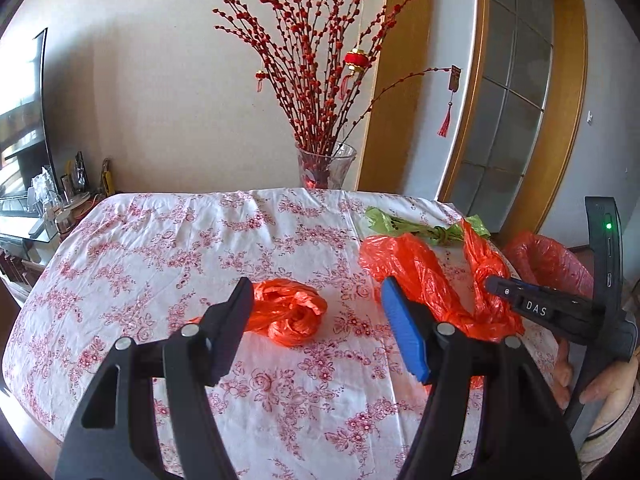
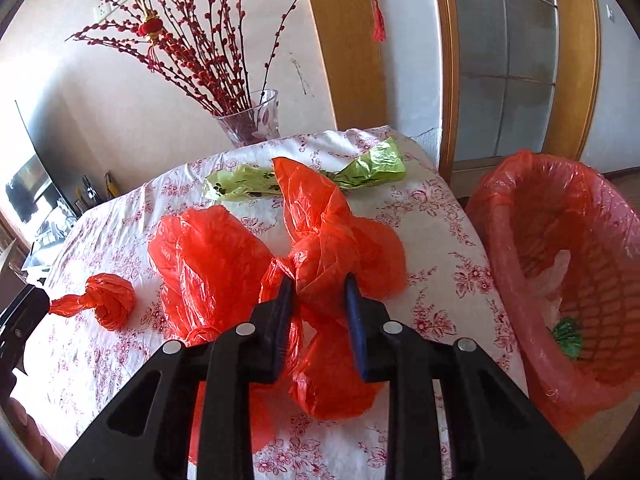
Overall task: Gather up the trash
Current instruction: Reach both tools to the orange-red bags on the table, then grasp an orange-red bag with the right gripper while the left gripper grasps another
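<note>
A big crumpled orange plastic bag (image 2: 208, 256) lies on the flowered tablecloth (image 2: 440, 220). My right gripper (image 2: 319, 284) has its two fingers on either side of the bag's knotted middle, and the pads press on the plastic. In the left wrist view the same gripper (image 1: 490, 282) reaches into the orange bag (image 1: 416, 268) from the right. A small knotted orange bag (image 1: 288, 312) lies just beyond my left gripper (image 1: 316, 292), which stands open and holds nothing. A green printed bag (image 2: 304, 180) lies farther back.
A basket bin lined with a red bag (image 2: 560, 260) stands beside the table's right edge, with a white scrap and a green one inside. A glass vase of red branches (image 1: 326, 160) stands at the table's far edge. A person's hand (image 1: 612, 384) holds the right gripper.
</note>
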Action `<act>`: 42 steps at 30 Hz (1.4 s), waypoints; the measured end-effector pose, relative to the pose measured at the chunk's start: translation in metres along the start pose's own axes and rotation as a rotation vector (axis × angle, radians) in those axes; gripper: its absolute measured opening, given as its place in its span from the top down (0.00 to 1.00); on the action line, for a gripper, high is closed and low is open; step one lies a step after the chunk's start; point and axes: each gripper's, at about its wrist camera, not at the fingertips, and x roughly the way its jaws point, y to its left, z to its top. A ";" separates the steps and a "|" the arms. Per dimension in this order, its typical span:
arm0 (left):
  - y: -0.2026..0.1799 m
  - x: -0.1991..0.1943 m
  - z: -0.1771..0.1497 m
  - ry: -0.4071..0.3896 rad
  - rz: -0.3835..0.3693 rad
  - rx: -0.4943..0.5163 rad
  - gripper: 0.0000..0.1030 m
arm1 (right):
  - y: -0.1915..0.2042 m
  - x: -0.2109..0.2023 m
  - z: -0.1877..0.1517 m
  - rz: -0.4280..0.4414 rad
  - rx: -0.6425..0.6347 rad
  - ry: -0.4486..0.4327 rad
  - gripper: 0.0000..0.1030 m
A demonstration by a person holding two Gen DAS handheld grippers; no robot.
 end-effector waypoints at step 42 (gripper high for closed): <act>-0.046 0.010 -0.010 0.060 -0.106 0.054 0.37 | -0.023 0.015 -0.010 -0.103 -0.089 0.028 0.73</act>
